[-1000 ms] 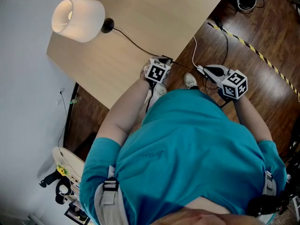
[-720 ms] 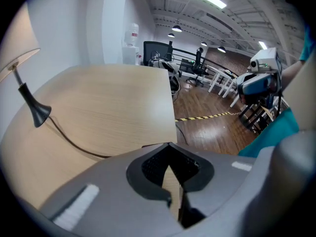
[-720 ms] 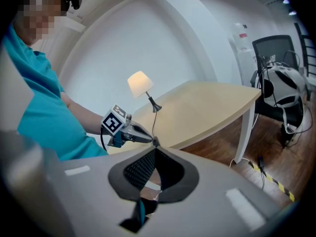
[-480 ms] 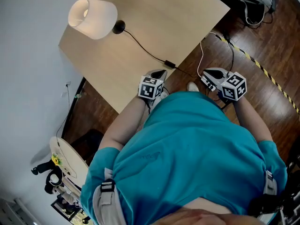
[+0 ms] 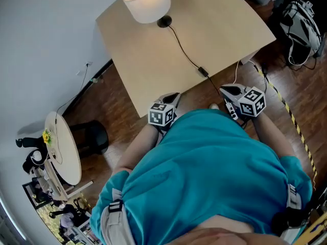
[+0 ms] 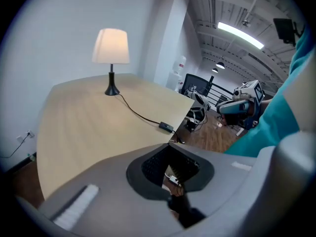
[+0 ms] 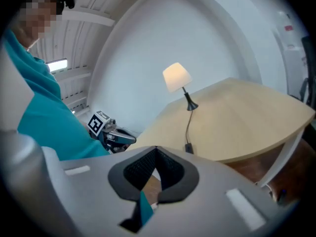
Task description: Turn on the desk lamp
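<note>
Lamp (image 5: 145, 1) stands at the top of the head view, on the far corner of the table (image 5: 153, 60) beside the white wall, its pale shade glowing bright. A black cord (image 5: 184, 47) runs from its dark base across the tabletop to an inline switch (image 5: 203, 71) lying near the table's near edge, at the centre right of the frame.

The left gripper (image 5: 172, 97) sits at mid-frame, just off that near edge and over the wooden floor (image 5: 117, 86); its own view shows its jaws together with nothing between them. The right gripper (image 5: 227, 91) hangs to the right of it, off the table and below the switch in the frame, its jaws likewise together and empty. Both point toward the table, held out in front of a person in a teal shirt (image 5: 204, 172) who fills the lower frame.
</note>
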Tool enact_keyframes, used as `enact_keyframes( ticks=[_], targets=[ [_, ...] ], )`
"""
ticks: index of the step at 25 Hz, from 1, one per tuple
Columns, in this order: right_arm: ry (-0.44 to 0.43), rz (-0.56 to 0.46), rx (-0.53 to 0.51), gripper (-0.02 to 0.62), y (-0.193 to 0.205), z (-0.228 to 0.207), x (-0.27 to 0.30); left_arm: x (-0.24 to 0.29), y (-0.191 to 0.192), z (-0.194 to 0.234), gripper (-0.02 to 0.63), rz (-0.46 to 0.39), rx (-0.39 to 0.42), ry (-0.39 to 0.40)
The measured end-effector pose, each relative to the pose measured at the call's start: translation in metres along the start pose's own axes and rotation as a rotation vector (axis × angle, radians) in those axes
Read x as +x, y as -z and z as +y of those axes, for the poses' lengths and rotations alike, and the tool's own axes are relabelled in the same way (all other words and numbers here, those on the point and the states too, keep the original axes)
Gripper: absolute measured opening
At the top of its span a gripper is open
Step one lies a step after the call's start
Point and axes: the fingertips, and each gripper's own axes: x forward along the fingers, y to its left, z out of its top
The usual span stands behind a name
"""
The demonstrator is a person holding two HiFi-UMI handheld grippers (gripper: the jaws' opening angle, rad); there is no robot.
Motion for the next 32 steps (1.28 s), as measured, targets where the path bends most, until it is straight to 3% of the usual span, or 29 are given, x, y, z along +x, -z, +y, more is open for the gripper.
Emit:
enact_keyframes(
  ticks=[7, 14, 19, 25, 32],
  targets=[
    [-0.033, 0.079, -0.130, 0.002, 0.008, 0.130, 0.052, -0.131, 0.058, 0.028, 0.111, -0.155, -0.083, -0.021],
    [-0.033, 0.118, -0.148, 0.002, 0.104, 0.285, 0.125, -0.276, 0.184, 0.062, 0.110, -0.246, -0.107, 0.009],
    [-0.032, 0.204, -0.261, 0.002, 0.147, 0.389, 0.144, -0.363, 0.271, 0.097, 0.110, -0.291, -0.242, 0.005],
    [0.021, 0.198, -0.287, 0.002, 0.167, 0.446, 0.129, -0.412, 0.323, 0.088, 0.110, -0.386, -0.307, 0.019],
    [0.007, 0.159, -0.354, 0.002, 0.203, 0.503, 0.095, -0.435, 0.353, 0.024, 0.110, -0.427, -0.226, 0.061]
  ],
)
